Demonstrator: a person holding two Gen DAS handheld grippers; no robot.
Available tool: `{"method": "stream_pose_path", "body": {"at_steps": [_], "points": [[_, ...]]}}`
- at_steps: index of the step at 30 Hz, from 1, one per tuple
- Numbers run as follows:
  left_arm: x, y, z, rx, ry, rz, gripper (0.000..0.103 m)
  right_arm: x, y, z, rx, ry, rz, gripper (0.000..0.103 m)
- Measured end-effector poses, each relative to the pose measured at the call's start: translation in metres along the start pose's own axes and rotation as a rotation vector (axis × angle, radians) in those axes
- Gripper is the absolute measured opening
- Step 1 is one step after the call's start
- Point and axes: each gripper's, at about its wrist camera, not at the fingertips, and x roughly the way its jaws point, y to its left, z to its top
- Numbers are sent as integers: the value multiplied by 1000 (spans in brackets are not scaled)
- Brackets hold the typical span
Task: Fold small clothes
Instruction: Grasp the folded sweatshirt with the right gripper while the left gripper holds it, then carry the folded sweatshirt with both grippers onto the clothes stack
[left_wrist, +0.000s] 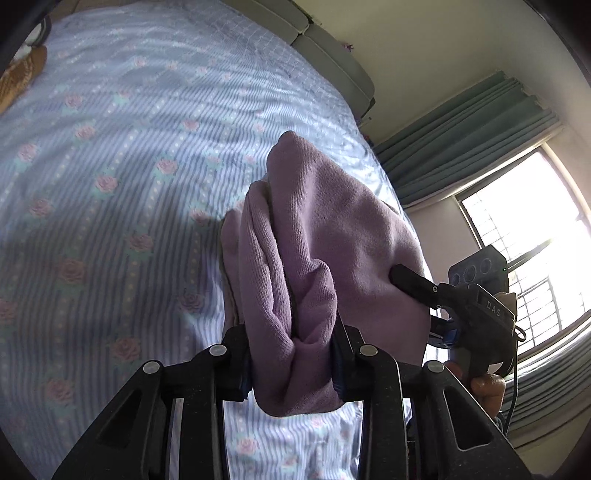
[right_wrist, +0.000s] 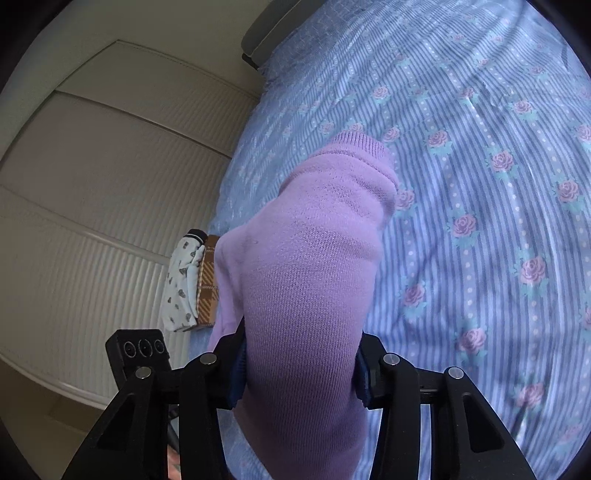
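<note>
A small lilac knit garment (left_wrist: 317, 236) hangs in the air above the bed, held by both grippers. My left gripper (left_wrist: 291, 354) is shut on a bunched fold of it. My right gripper (right_wrist: 299, 365) is shut on another part of the same garment (right_wrist: 306, 266), which drapes over its jaws; its ribbed hem points away from the camera. The right gripper also shows in the left wrist view (left_wrist: 406, 277), its finger pressed into the cloth from the right. Both sets of fingertips are hidden by fabric.
The bed has a blue striped sheet with pink roses (left_wrist: 110, 184), also in the right wrist view (right_wrist: 480, 184). Folded clothes, white patterned and brown plaid (right_wrist: 192, 280), lie at the bed's edge. A brown garment (left_wrist: 22, 77) lies at far left. A wardrobe (right_wrist: 92, 184) and a curtained window (left_wrist: 524, 229) flank the bed.
</note>
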Motion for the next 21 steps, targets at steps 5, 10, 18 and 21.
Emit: {"method": "stream_pose_path", "body": {"at_steps": [5, 10, 18, 21], "points": [[-48, -5, 11, 9, -64, 12, 32, 7, 54, -1, -56, -3, 20, 46], [-116, 19, 26, -4, -146, 36, 32, 41, 121, 3, -123, 20, 52, 46], [-258, 81, 80, -26, -310, 165, 32, 157, 267, 14, -231, 84, 175, 46], [-307, 108, 111, -31, -349, 241, 32, 213, 323, 21, -263, 105, 225, 46]]}}
